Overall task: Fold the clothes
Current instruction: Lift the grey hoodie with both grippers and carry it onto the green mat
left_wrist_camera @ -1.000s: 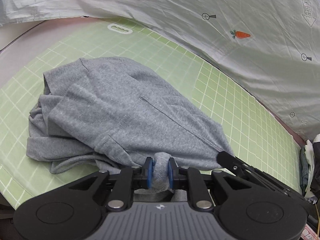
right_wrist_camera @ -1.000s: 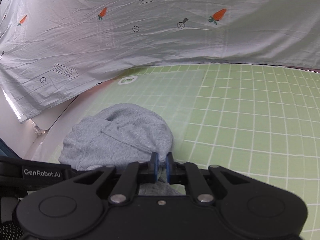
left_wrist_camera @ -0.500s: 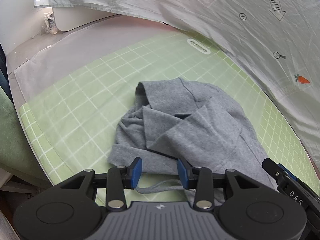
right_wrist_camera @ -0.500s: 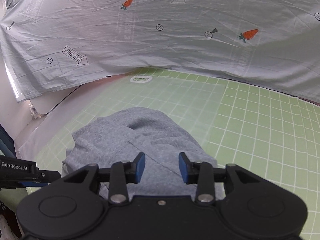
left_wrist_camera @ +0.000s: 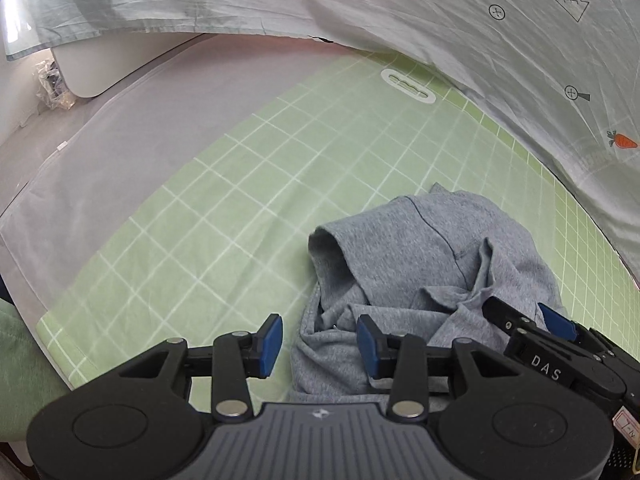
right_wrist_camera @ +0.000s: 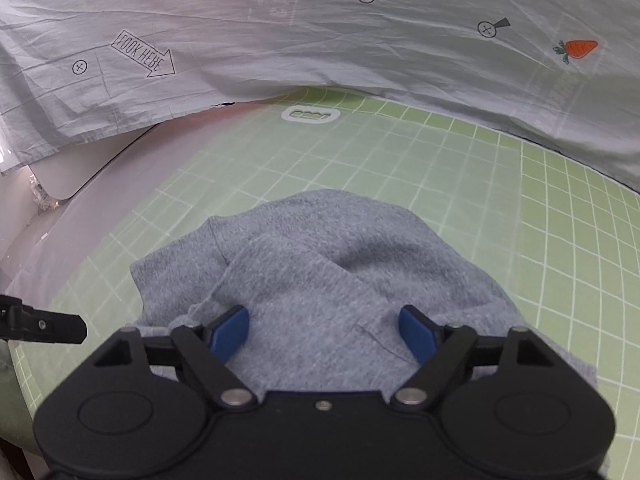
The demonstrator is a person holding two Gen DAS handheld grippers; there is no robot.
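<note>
On the mat: a crumpled grey knit garment (left_wrist_camera: 432, 276) is lying in a loose heap on the light green cutting mat with white grid lines (left_wrist_camera: 248, 208), toward its near right part in the left wrist view.

Garment state: it is not lying flat; a tube-like opening, maybe a sleeve or a leg, is pointing to the left, and several layers are bunching over each other. It is probably lying so because it is only put down, not yet spread.

Left gripper (left_wrist_camera: 318, 346): its blue pads are standing apart, one pad over the bare mat and the other over the edge of the grey fabric. Nothing is pressed between them.

Right gripper (right_wrist_camera: 322, 334): its jaws are opening at this moment. The grey fabric is lying below and between the pads, but the pads are not pressing on it.

Position of both: the two grippers are hanging near each other at the near side of the heap, both pointing downward, likely to look for a new place to take the cloth.

Behind: a pale printed bedsheet with carrots and arrows (right_wrist_camera: 320, 40) is hanging over the far edge of the mat.

Task progress: the folding seems to be in an early stage, because no clean fold is visible.
</note>
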